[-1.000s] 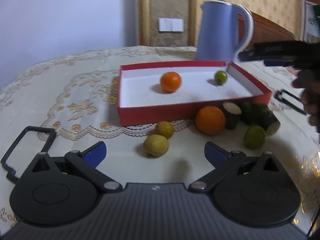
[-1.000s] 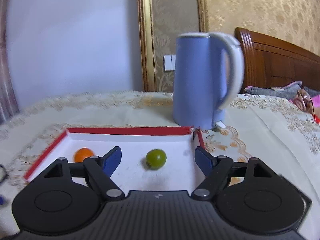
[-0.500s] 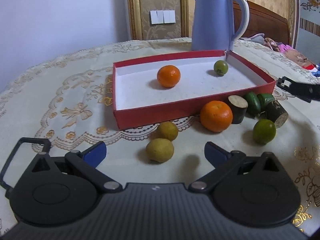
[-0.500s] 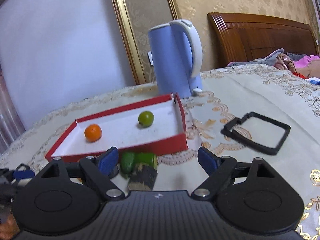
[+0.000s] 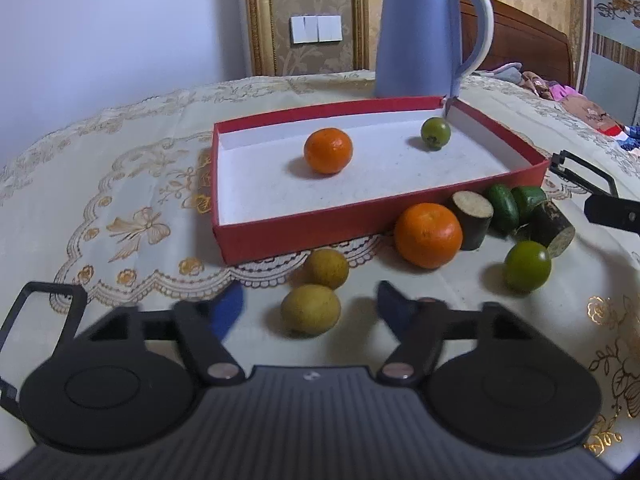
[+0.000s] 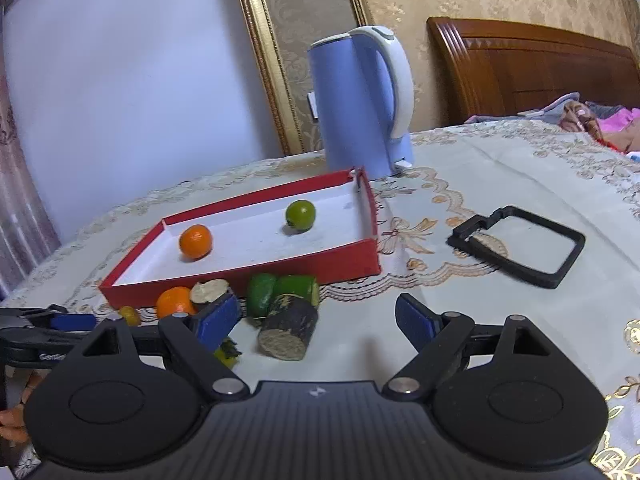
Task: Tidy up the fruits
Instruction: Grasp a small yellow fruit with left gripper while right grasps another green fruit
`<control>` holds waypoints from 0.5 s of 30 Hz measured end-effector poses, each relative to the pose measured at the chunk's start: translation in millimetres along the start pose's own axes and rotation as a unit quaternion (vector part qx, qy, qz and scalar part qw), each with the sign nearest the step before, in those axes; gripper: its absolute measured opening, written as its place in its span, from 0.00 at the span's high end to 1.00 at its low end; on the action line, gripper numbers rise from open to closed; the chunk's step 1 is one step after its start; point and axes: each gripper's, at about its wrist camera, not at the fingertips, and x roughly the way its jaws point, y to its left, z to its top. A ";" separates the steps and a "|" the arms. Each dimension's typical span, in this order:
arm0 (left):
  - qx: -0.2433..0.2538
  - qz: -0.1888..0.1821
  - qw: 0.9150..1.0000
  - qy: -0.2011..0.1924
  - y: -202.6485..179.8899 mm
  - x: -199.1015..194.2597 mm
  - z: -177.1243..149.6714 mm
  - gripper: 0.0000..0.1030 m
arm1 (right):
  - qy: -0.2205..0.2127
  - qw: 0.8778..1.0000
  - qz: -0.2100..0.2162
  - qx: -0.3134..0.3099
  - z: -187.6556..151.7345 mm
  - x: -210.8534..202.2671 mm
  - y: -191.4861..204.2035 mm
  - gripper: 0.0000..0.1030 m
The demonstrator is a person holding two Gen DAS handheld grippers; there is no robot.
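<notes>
The left gripper (image 5: 310,308) is hovering low over the tablecloth (image 5: 120,184) with its blue fingers spread apart, and a yellow-green fruit (image 5: 310,310) is lying between them, touched by neither. A second yellowish fruit (image 5: 327,268) is sitting just beyond it at 12 o'clock, close to the near wall of the red tray (image 5: 296,232). Inside the tray a small orange (image 5: 328,150) is resting near the middle and a green fruit (image 5: 435,133) is lying toward the far corner at 1 o'clock. Outside the tray, at 2 o'clock from the left gripper, a larger orange (image 5: 428,235) is sitting against a dark cut stalk piece (image 5: 473,220), with green pieces (image 5: 502,208) behind and a round green lime (image 5: 527,265) well apart in front. The right gripper (image 6: 318,322) is also holding its fingers wide apart, gripping nothing; another dark stalk piece (image 6: 287,332) is lying between them, nearer the left finger. A blue kettle (image 6: 360,104) is standing behind the tray at 12 o'clock, and a black frame (image 6: 516,246) is lying on the cloth at 2 o'clock from the right gripper.
</notes>
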 end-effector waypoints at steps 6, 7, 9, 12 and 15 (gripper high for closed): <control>-0.005 -0.022 1.000 0.008 1.9 2.9 2.7 0.73 | 0.007 1.000 -0.005 -0.015 0.3 -2.1 7.6 0.16; -0.007 -0.023 1.000 0.009 2.2 2.5 2.5 0.73 | 0.008 1.000 -0.008 -0.022 0.2 -2.7 9.8 0.16; -0.010 -0.026 1.000 0.010 3.4 1.4 1.8 0.73 | 0.004 0.999 -0.014 -0.042 -0.5 -4.3 15.7 0.16; -0.013 -0.026 1.000 0.008 4.3 -3.0 0.5 0.73 | 0.002 0.997 -0.011 -0.071 -2.8 -7.9 25.5 0.16; -0.012 -0.020 1.000 0.001 4.2 -9.4 -0.3 0.73 | 0.004 0.995 0.006 -0.098 -6.3 -11.1 37.0 0.16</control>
